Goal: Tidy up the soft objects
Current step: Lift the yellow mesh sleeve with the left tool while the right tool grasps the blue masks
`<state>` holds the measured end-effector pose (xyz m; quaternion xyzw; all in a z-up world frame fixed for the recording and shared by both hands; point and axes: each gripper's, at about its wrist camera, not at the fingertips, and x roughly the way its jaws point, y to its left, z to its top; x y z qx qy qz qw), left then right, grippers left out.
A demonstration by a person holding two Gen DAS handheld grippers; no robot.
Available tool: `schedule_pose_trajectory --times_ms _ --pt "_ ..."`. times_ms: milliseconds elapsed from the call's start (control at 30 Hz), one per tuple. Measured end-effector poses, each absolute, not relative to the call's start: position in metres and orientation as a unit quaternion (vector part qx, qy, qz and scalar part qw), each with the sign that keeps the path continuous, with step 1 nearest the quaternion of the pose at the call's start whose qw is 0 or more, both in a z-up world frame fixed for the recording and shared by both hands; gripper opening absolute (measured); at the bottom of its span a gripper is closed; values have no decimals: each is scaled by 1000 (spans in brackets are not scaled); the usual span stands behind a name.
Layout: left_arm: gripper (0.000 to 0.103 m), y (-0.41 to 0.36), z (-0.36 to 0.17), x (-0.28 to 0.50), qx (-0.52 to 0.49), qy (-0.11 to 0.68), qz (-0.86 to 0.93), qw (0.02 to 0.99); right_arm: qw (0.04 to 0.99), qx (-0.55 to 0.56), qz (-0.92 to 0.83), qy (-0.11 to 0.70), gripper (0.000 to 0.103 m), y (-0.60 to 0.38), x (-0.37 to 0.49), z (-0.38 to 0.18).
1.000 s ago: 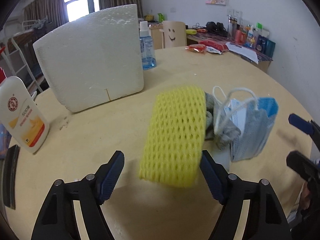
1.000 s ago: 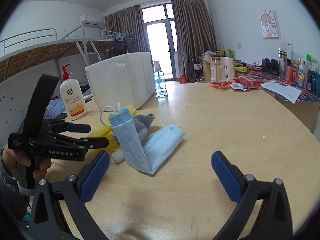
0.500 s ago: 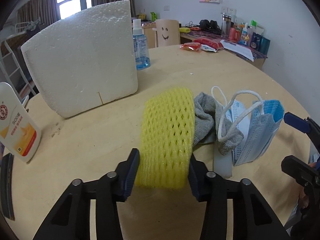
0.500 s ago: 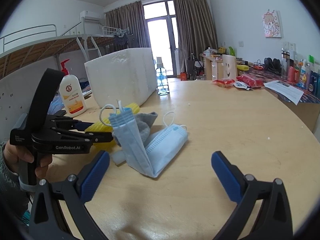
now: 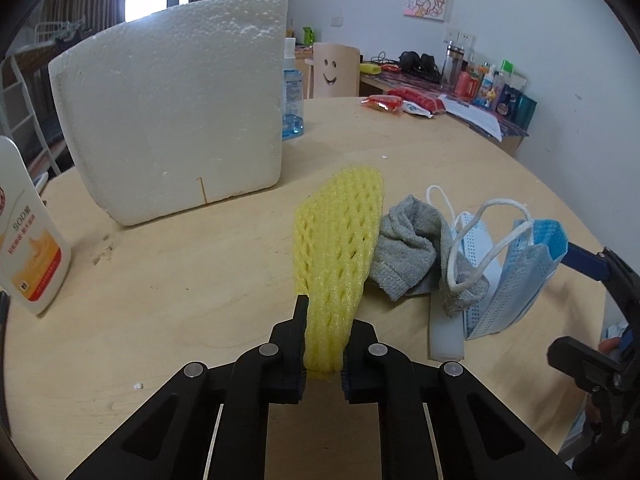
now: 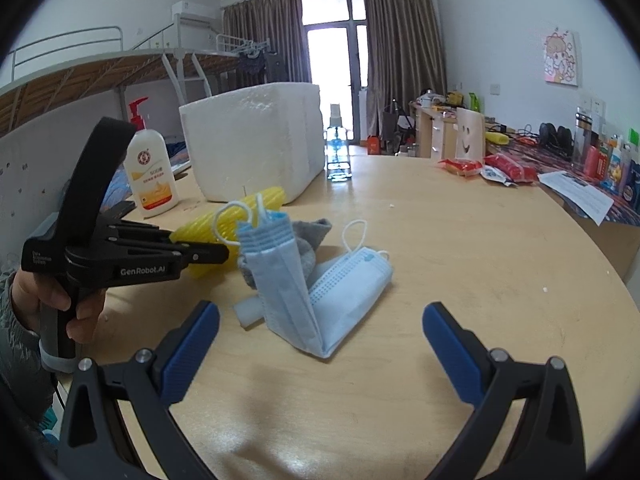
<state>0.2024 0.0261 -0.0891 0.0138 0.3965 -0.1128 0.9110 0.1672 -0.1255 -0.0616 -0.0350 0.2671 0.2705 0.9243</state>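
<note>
A yellow foam net sleeve [image 5: 336,240] lies on the round wooden table [image 5: 180,280], squeezed narrow at its near end between the pads of my left gripper [image 5: 323,344], which is shut on it. Right of it sit a crumpled grey sock [image 5: 408,248], blue face masks [image 5: 512,276] and a white foam strip [image 5: 444,336]. In the right wrist view the face masks [image 6: 320,280] lie ahead of my right gripper [image 6: 320,340], which stands open with nothing between its blue pads. A hand holds the left gripper [image 6: 208,254] at the left, on the yellow sleeve [image 6: 240,210].
A large white styrofoam box [image 5: 172,120] stands at the back left, a blue spray bottle [image 5: 292,100] beside it. A lotion pump bottle [image 6: 150,172] stands at the left edge. Red snack packets [image 5: 384,102] and papers lie far back right.
The left gripper's jaws closed onto the near end of the yellow sleeve, squeezing it narrow. The right gripper stayed open and barely moved.
</note>
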Motion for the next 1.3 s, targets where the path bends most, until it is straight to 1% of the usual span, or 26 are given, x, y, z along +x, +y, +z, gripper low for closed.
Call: schedule_pose_trajectory --times_ms 33,100,233,267,333,400,433,500,567,733,800,1000,1067,1300 --pt "13 27 -89 202 10 397 -115 911 923 -39 270 271 102 -124 169 -62" --pt "13 31 -87 199 4 391 -117 913 922 -46 267 277 95 -122 172 -62" --pt "13 32 -84 196 -3 383 -124 916 917 -60 268 288 88 -116 174 -64" --pt "13 34 -83 196 -5 381 -122 917 916 -64 268 292 85 -114 174 -65" --pt "13 36 -83 196 -8 379 -118 918 912 -74 271 299 77 -109 175 -68" --pt "13 39 -83 196 -14 379 -116 918 909 -83 272 306 66 -105 175 -71" --pt "13 40 -82 196 -15 378 -115 918 908 -88 272 307 64 -103 175 -72" --pt "13 41 -81 196 -18 376 -115 919 906 -95 272 310 55 -100 175 -74" --pt "13 44 -80 193 -23 371 -115 921 905 -102 267 314 51 -97 175 -75" --pt "13 49 -78 190 -29 368 -112 922 905 -101 258 324 49 -100 176 -77" --pt "13 49 -78 189 -31 367 -113 923 903 -96 258 329 38 -101 178 -79" --pt "13 51 -77 188 -34 365 -112 923 898 -70 261 346 16 -103 183 -83" --pt "13 53 -76 186 -35 363 -113 924 897 -54 266 347 14 -105 183 -82" --pt "13 54 -72 185 -39 354 -114 927 898 5 264 352 14 -122 188 -73"
